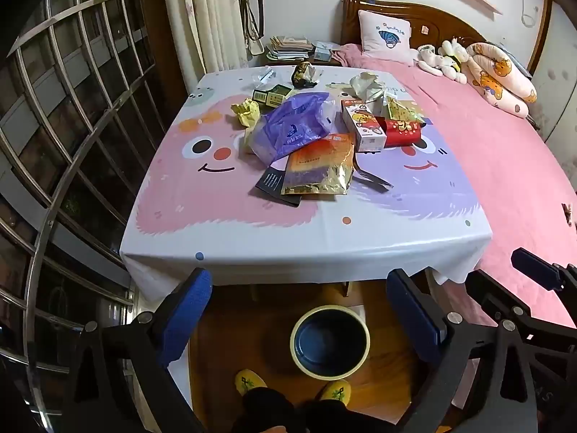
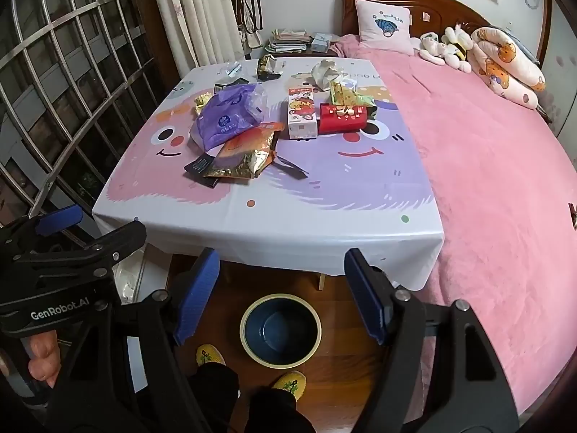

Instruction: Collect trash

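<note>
A pile of trash lies mid-table: a purple plastic bag (image 1: 288,128) (image 2: 223,121), a gold foil pouch (image 1: 319,166) (image 2: 245,155), a white carton (image 1: 362,124) (image 2: 302,113), a red box (image 1: 402,131) (image 2: 342,118), crumpled yellow paper (image 1: 247,112) and a crumpled white wrapper (image 1: 366,84) (image 2: 324,72). A dark blue bin with a cream rim (image 1: 330,342) (image 2: 280,330) stands on the floor before the table. My left gripper (image 1: 299,310) is open and empty above the bin. My right gripper (image 2: 281,292) is open and empty above the bin.
The table carries a cartoon-print cloth (image 1: 223,223) (image 2: 324,223). A pink bed (image 1: 505,151) (image 2: 487,180) adjoins its right side. A barred window (image 1: 72,108) is on the left. The person's yellow slippers (image 1: 249,382) (image 2: 288,384) stand by the bin.
</note>
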### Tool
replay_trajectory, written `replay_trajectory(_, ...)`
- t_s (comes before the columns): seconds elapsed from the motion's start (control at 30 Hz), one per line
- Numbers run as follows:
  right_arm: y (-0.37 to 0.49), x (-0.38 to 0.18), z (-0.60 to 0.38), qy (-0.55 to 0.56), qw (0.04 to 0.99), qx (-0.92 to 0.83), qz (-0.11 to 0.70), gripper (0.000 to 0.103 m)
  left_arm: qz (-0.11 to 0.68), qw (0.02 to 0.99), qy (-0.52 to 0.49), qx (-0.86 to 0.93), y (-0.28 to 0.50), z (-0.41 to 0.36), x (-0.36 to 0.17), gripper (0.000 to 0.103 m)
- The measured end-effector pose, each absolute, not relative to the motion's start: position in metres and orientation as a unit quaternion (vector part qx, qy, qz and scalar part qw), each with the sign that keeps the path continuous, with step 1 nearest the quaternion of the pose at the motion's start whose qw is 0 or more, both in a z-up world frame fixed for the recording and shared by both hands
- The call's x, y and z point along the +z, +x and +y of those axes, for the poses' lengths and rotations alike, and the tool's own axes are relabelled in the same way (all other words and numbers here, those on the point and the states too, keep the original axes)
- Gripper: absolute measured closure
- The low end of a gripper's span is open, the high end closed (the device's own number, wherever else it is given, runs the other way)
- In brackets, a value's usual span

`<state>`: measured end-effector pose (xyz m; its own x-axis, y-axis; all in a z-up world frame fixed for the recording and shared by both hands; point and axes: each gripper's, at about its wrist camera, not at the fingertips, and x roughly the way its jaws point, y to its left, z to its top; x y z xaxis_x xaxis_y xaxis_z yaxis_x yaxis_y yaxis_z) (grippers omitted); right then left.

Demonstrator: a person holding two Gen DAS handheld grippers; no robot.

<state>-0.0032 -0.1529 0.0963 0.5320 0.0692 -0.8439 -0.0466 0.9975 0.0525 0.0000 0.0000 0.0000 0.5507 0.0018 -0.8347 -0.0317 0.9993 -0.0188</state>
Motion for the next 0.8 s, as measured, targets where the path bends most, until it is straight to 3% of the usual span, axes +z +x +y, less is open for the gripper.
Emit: replay_trajectory(0.8,-0.007,0.098,-0.154,0.012,0.876,0.032,0.482,0.033,0.467,0.884,-0.016,0.014,-0.012,0.000,0.008,0.005)
